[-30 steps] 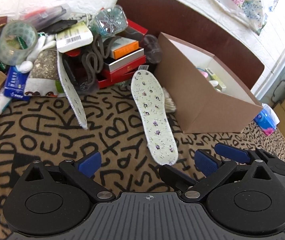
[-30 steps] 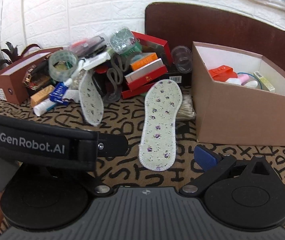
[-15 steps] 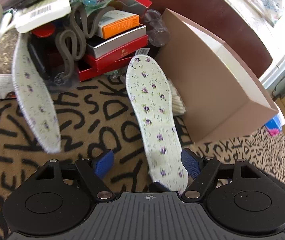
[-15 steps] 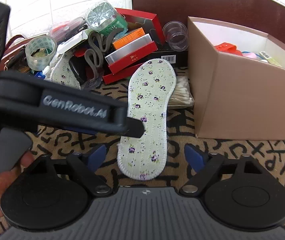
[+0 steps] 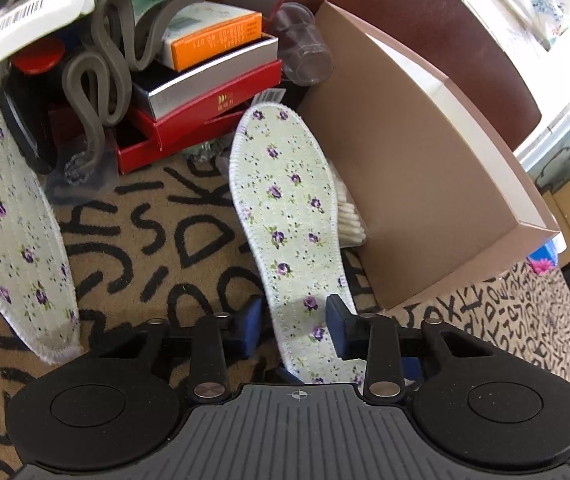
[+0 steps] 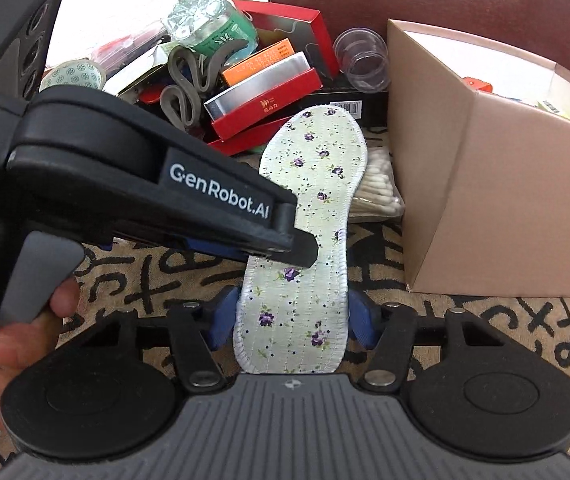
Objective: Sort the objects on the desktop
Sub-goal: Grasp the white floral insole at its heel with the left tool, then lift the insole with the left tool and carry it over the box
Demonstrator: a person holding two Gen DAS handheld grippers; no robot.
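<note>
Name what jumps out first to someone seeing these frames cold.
The floral insole lying on the letter-print tablecloth, with both the left gripper and right gripper straddling its heel end. To its right stands a big brown box; behind it a heap of clutter topped by red boxes. A second matching insole leans at the far left of the left wrist view.

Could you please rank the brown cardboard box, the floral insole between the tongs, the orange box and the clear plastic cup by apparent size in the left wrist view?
1. brown cardboard box
2. floral insole
3. orange box
4. clear plastic cup, though it lies farthest back.
</note>
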